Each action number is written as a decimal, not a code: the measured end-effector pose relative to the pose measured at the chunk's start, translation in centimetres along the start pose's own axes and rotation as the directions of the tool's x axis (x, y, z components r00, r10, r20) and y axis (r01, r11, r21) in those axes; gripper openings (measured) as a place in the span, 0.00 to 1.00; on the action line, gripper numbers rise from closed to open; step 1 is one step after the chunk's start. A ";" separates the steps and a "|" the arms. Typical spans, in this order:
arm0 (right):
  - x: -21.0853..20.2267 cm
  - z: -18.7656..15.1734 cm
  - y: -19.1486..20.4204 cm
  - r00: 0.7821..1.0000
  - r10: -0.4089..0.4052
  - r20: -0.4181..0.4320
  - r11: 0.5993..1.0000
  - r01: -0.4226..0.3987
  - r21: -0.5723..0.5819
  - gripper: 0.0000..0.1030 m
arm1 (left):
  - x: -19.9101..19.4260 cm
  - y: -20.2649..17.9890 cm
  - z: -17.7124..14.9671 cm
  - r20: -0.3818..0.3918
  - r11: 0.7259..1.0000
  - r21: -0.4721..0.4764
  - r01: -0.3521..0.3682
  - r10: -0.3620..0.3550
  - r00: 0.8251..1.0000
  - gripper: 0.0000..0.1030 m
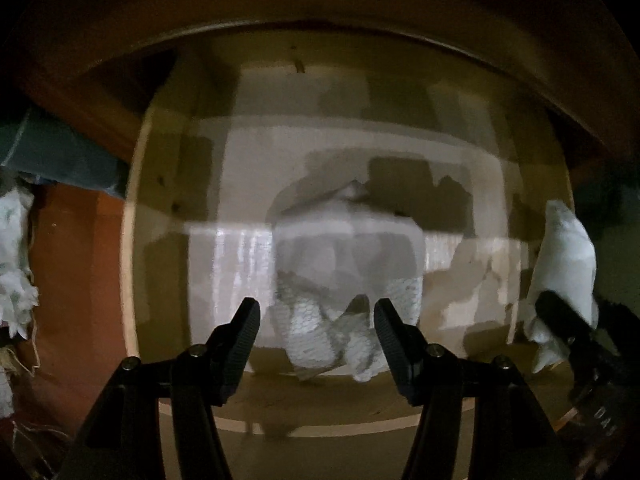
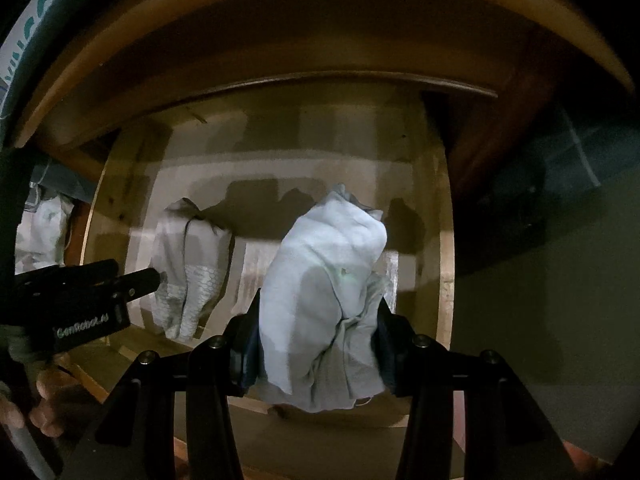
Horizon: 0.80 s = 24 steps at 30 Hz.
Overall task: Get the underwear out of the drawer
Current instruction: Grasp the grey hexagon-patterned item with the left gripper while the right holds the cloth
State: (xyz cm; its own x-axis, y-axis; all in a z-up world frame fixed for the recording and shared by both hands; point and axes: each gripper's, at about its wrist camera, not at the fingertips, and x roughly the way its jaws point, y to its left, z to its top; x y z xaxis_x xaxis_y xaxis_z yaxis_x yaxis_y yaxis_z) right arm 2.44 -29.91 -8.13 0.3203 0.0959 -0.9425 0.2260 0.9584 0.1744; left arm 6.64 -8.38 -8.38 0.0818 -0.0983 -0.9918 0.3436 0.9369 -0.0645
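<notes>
A wooden drawer [image 1: 134,240] stands pulled out below me. On its pale floor lies crumpled white-grey underwear [image 1: 348,280] with a honeycomb print. My left gripper [image 1: 316,312] points down over it, open, one finger on each side and neither touching the cloth. My right gripper [image 2: 318,312] is shut on a bundle of pale blue-grey underwear [image 2: 328,280], held above the drawer [image 2: 446,240]. In the right wrist view the left gripper [image 2: 154,278] shows side-on beside the patterned underwear [image 2: 192,276]. The left wrist view shows the right gripper [image 1: 580,316] with its pale bundle [image 1: 568,252] at the drawer's right side.
The cabinet's dark wooden frame [image 1: 320,12] overhangs the drawer's back. Left of the drawer are an orange-red surface [image 1: 80,280] and ragged white cloth [image 1: 16,260]. A person's hand [image 2: 44,404] shows at the lower left of the right wrist view.
</notes>
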 end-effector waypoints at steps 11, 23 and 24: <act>0.2 0.1 -0.3 1.000 0.005 -0.016 1.000 -0.005 0.000 0.43 | 2.2 -1.4 1.8 -0.084 0.999 -0.014 0.030 -0.031 0.996 0.65; 1.2 0.1 0.4 0.998 -0.031 -0.052 0.998 0.028 -0.052 0.43 | 5.6 -2.4 2.6 -0.242 1.000 -0.011 -0.025 0.022 0.970 0.65; 1.2 0.1 0.5 0.998 -0.034 -0.052 0.998 0.031 -0.059 0.43 | 5.7 -2.5 2.8 -0.245 1.000 -0.010 -0.029 0.026 0.969 0.65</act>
State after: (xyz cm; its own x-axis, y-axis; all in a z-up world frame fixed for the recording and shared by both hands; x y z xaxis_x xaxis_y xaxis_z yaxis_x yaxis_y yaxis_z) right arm 3.08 -29.31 -9.14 0.2645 0.0770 -0.9613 0.1816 0.9750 0.1280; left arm 8.85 -12.16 -13.53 -0.1408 0.0113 -0.9900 0.3320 0.9426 -0.0364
